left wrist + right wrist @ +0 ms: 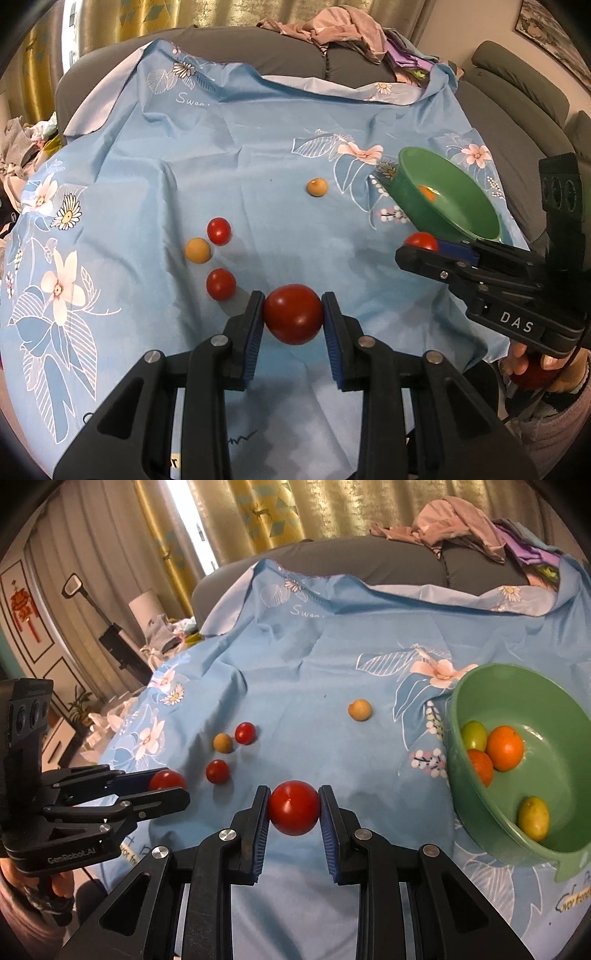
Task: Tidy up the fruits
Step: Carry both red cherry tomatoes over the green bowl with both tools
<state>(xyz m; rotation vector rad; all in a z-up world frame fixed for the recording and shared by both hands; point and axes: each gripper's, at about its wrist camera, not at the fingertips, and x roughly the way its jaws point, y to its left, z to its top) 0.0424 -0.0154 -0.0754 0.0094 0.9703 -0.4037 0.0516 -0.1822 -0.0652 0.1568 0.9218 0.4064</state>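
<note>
My left gripper [293, 319] is shut on a red tomato [293, 318] just above the blue floral cloth [240, 155]; it also shows at the left of the right wrist view [166, 786]. My right gripper [294, 806] is shut on another red tomato [294, 806], and it shows in the left wrist view [421, 245] beside the green bowl [476, 230]. The bowl [458, 716] holds two oranges [504, 747] and two green-yellow fruits [533, 818]. Two red tomatoes [219, 230] [220, 283] and two tan fruits [198, 250] [317, 187] lie on the cloth.
The cloth covers a grey sofa [295, 55] with piled clothes [343, 29] at the back. Curtains [258, 513] hang behind. Clutter and a cabinet [70, 720] lie off the left edge.
</note>
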